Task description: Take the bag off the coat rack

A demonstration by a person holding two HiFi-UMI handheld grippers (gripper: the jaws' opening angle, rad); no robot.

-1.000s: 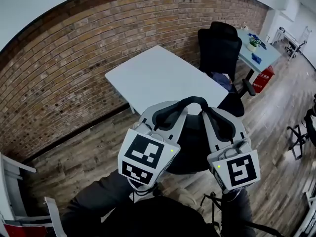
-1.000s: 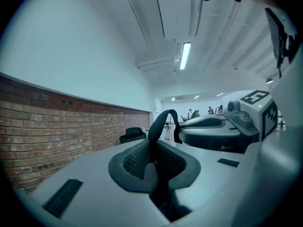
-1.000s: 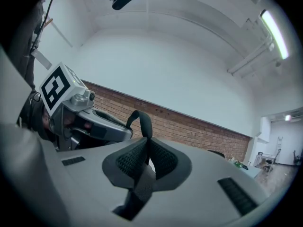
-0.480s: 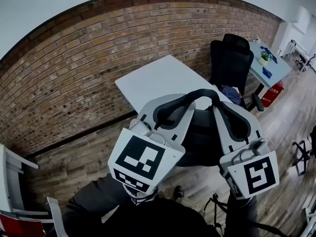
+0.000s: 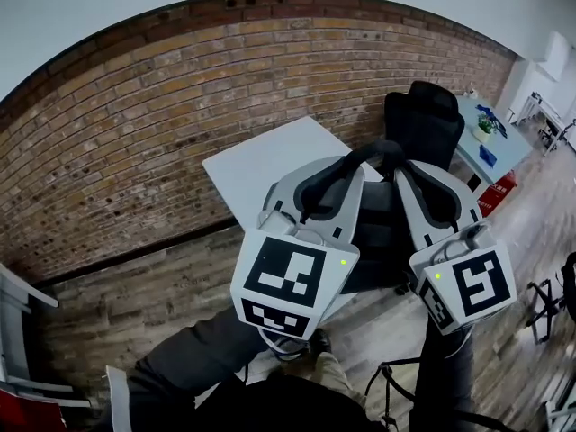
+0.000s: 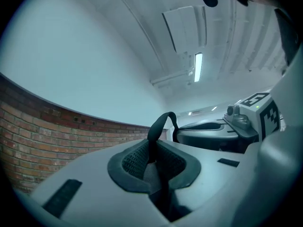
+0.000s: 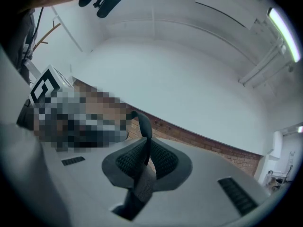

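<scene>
Grey left gripper [image 5: 333, 183], at 6 o'clock, pinches the black fabric strap [image 5: 372, 151]. The dark bag [image 5: 380, 237] hangs toward 3 o'clock, higher than a second ago and seemingly free of any rack. Grey right gripper [image 5: 425, 192], at 4 o'clock, also pinches the strap.

Matt bag strap [image 6: 154, 130] (woven cloth); rough brick wall [image 5: 135, 151].

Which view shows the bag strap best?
The head view: the strap arches in full from the left tongs to the right tongs. The left gripper view and the right gripper view each show only a short piece, pinched between that gripper's own jaws and rising out of them.
</scene>
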